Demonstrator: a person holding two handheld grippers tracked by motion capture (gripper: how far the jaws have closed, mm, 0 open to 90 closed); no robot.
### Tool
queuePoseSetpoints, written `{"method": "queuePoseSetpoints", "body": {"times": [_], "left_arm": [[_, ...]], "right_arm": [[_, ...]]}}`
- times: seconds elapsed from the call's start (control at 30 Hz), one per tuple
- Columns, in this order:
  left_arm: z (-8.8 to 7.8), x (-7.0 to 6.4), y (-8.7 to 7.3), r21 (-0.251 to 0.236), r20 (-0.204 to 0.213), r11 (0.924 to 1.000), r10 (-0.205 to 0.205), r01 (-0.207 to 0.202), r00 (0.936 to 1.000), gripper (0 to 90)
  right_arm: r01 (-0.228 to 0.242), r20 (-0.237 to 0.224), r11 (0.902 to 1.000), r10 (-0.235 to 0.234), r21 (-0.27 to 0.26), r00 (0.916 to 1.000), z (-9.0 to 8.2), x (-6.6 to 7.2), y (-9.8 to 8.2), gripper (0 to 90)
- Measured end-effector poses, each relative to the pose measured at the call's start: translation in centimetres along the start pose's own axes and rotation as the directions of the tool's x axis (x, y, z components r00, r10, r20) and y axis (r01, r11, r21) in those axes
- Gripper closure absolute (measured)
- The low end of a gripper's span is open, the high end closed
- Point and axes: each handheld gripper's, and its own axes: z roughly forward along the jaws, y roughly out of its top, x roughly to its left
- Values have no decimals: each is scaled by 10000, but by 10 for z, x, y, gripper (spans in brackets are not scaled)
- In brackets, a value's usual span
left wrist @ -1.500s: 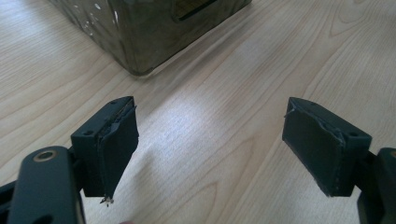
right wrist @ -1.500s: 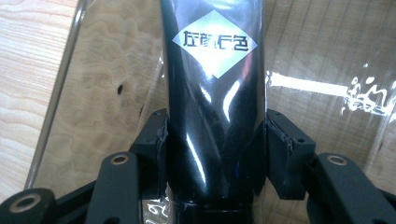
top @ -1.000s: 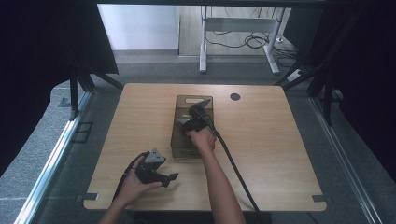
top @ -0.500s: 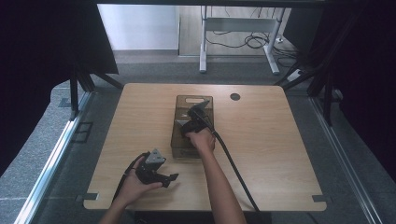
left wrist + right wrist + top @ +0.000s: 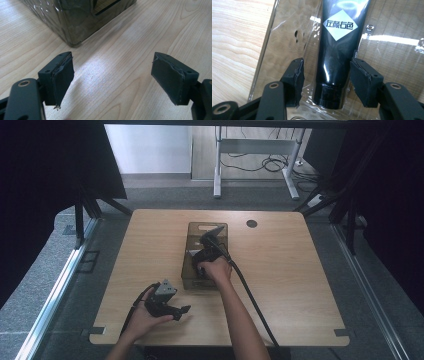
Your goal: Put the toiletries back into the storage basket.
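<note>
One black tube (image 5: 337, 57) lies in the single smoky clear bin (image 5: 192, 265) at mid-bench, its long axis running toward 12 o'clock between the pads. The left gripper (image 5: 112, 82), wide and empty, is held at 7 o'clock. The right gripper (image 5: 325, 80), nearer, straddles the tube, parted and untouching.

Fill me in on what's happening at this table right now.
A person works with a gripper in each hand at a wooden table. The right gripper reaches into a smoky clear plastic bin, with its jaws on either side of a black tube that lies inside. The jaws are open with a gap on each side, so the tube is not gripped. The left gripper hovers open over bare tabletop near the bin's corner, holding nothing.
</note>
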Motion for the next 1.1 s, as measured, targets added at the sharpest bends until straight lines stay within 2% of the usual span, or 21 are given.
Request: {"method": "queuePoseSetpoints", "body": {"times": [0.1,0.23,0.4,0.6,0.73,0.87,0.97,1.0,1.1], "left_arm": [[1,0,0,30,3,10000,9,-9,10000,187],[1,0,0,44,8,10000,28,-28,10000,187],[2,0,0,59,3,10000,44,-44,10000,187],[0,1,0,62,-68,10000,72,-72,10000,187],[-1,1,-1,8,-124,10000,83,-83,9999,187],[-4,0,-1,-61,-203,9999,86,-87,9998,187],[-7,-2,-1,-69,-307,10000,63,-65,9995,188],[-8,-3,-2,-82,-331,10000,32,-34,9994,187],[-12,-5,-3,-67,-457,10000,59,-62,9989,187]], "right_arm": [[66,-29,10000,-66,65,10000,3,0,-1,446],[216,155,9995,-219,240,9996,6,0,-2,442],[264,-27,9992,-263,283,9996,5,1,-4,447],[504,-165,9987,-503,28,9986,-3,3,-6,447],[855,-260,9958,-864,-321,9959,-15,3,-10,447],[1315,-375,9885,-1345,-746,9902,-31,0,-16,446],[1742,-437,9787,-1797,-1086,9827,-44,-3,-24,445],[1970,-436,9728,-2035,-1218,9781,-48,-4,-26,443],[2293,-542,9612,-2398,-1532,9693,-60,-9,-35,445]]}}
